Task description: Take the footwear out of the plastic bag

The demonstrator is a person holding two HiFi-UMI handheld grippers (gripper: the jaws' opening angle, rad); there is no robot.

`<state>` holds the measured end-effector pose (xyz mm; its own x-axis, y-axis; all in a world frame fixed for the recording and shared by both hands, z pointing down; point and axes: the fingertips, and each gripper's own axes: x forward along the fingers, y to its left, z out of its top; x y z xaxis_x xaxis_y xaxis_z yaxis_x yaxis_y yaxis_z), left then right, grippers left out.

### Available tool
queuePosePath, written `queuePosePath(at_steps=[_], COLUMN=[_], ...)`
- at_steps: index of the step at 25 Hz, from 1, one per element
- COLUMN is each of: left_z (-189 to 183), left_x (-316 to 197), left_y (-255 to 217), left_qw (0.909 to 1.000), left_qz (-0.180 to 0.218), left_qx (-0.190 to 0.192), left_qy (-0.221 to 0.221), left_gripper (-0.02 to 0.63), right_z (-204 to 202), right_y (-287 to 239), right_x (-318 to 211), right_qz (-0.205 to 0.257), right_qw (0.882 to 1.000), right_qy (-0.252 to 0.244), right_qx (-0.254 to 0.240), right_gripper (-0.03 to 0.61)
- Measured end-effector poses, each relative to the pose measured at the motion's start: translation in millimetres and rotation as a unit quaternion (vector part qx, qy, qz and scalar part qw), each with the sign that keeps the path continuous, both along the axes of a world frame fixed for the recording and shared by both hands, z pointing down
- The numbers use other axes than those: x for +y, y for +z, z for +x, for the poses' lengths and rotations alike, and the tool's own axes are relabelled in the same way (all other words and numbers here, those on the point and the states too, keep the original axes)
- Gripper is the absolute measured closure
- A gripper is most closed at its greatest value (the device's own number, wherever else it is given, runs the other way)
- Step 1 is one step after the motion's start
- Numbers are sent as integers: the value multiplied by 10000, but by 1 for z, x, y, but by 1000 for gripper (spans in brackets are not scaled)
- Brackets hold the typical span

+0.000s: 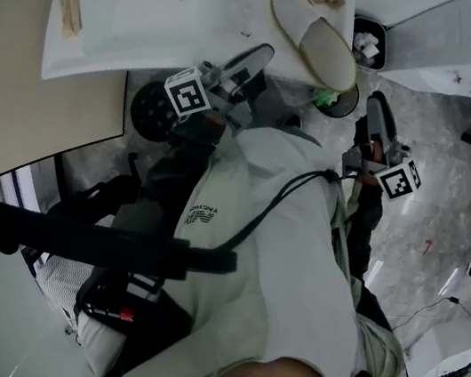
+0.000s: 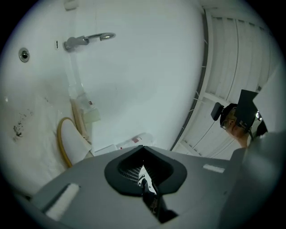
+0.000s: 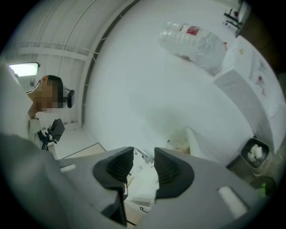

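In the head view a white slipper [image 1: 320, 40] with a tan rim lies on the white top [image 1: 156, 25], just beyond my left gripper [image 1: 257, 54]. The left gripper view shows a slipper [image 2: 71, 142] at the left, beside a clear plastic wrapper [image 2: 84, 111]. My left gripper [image 2: 143, 154] is shut with nothing between its pads. My right gripper [image 1: 378, 104] hangs off the top's right side, over the floor. In its own view my right gripper [image 3: 144, 163] stands open and empty. A crumpled clear plastic bag [image 3: 194, 42] with a red label lies far ahead of it.
A black bin [image 1: 369, 42] with white scraps stands on the floor beside the white top, also in the right gripper view as a bin [image 3: 254, 152]. A metal tap [image 2: 85, 40] rises from the white surface. My own torso and strap fill the lower head view.
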<state>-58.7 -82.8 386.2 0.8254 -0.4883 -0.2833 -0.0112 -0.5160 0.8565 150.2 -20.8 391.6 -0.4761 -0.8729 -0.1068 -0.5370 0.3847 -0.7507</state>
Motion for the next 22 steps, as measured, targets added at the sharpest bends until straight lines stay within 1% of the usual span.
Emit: queuePosePath(at_steps=[3,5,7,11,14,16,18,20,22], left_z=[-3,-2,-2,-5,-8,-9,-7,-7,-7], left_x=[6,11,18,29,33,34,35,37,36], left_y=[-10,-11,-9,-5,-2,0,1,1,3], left_qw=[9994,9985,9972,9952,9940,9932,9929,9925,9921], left_qz=[210,356,456,391,341,300,278,262,249], left_qx=[111,2,-112,77,87,117,164,249,217], left_qy=[-238,-406,-585,-889,-1031,-1114,-1146,-1168,-1212], left_gripper=[614,614,614,614,614,614,614,614,614], right_z=[-38,-67,-92,-120,-136,-143,-143,-141,-138], right_y=[-22,-30,-34,-26,-15,-11,-10,-9,-9], right_x=[-12,-12,-8,-1,6,11,12,13,13], right_qz=[264,450,577,506,350,305,307,293,280], right_qw=[9962,9890,9823,9782,9727,9677,9650,9653,9668], right_qy=[-761,-1332,-1710,-1963,-2240,-2457,-2558,-2549,-2500], right_qx=[346,469,510,458,501,468,485,491,448], right_gripper=[437,437,437,437,439,481,504,526,562])
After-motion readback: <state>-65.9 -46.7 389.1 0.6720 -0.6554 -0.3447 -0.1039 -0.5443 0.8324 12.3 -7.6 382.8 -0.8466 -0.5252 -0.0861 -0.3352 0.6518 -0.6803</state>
